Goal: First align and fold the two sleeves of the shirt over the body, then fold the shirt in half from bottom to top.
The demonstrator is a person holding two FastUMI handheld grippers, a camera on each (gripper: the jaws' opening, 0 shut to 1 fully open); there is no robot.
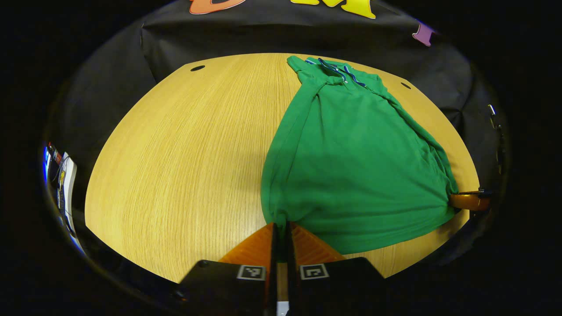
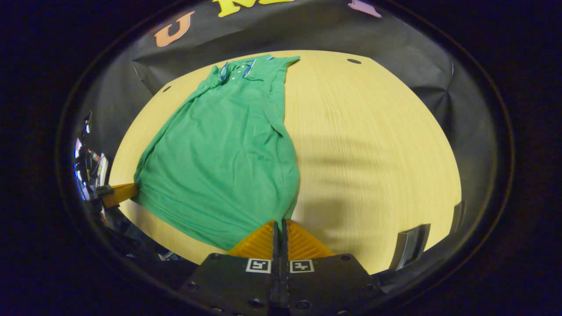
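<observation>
Wooden table [image 1: 175,145]; green shirt [image 1: 351,162] lengthwise, collar [image 1: 336,70] toward far wall.

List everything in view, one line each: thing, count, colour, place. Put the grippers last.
shirt: one, green with a blue-trimmed collar at the far end, spread on the table, sleeves already folded in, bottom hem nearest the grippers.
table: one, light wood, under the shirt, with small dark holes near its far edge.
cloth: one, black, behind and around the table.
left gripper: one, shut on the shirt's bottom corner in the left gripper view.
right gripper: one, shut on the shirt's other bottom corner in the right gripper view.
</observation>
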